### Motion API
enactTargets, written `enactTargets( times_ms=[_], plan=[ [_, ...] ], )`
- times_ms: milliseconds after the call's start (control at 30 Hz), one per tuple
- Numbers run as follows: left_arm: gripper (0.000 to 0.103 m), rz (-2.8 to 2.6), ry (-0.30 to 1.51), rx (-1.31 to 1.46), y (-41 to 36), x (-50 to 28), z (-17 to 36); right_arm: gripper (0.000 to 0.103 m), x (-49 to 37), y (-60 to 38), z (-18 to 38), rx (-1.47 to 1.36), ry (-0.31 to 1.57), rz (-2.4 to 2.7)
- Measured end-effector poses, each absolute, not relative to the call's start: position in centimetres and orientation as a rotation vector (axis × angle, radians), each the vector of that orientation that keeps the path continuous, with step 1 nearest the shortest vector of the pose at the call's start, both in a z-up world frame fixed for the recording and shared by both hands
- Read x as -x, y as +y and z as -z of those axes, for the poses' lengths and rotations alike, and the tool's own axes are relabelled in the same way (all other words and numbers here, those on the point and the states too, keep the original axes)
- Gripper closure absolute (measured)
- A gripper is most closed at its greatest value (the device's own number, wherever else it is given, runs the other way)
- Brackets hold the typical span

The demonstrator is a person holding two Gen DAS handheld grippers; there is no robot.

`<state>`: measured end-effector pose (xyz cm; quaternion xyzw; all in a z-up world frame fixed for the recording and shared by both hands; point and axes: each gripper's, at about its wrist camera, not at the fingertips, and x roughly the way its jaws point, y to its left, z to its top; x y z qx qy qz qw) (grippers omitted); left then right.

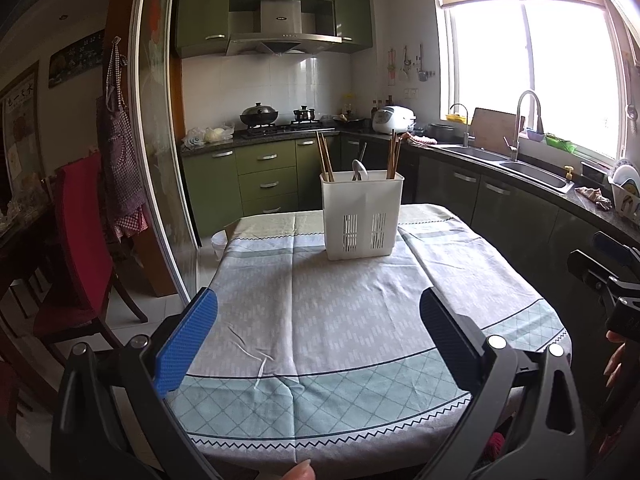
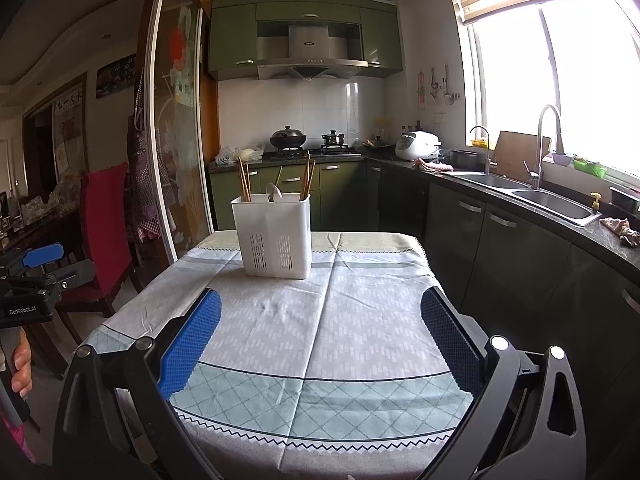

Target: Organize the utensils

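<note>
Nearest, the left gripper [image 1: 318,330] and right gripper [image 2: 320,332] both hover spread wide, holding nothing, above the cloth-covered counter [image 1: 360,320]. Farther back on it stands the white utensil holder [image 1: 361,216], upright, with chopsticks [image 1: 325,158] and a spoon [image 1: 359,170] inside.

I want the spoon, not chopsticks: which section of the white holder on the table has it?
The middle section of the white holder: the pale spoon stands there, with wooden chopsticks in the sections on either side.
</note>
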<state>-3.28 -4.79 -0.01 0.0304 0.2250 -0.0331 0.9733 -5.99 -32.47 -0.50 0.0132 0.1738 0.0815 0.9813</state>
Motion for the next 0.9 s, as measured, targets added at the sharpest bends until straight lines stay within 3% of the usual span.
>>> enactTargets(
  times_ms=[900],
  plan=[
    [0.006, 0.036, 0.445, -0.029, -3.5, 3.7, -0.2, 0.004, 5.8, -31.1, 0.5, -0.007, 0.346, -0.174]
  ],
)
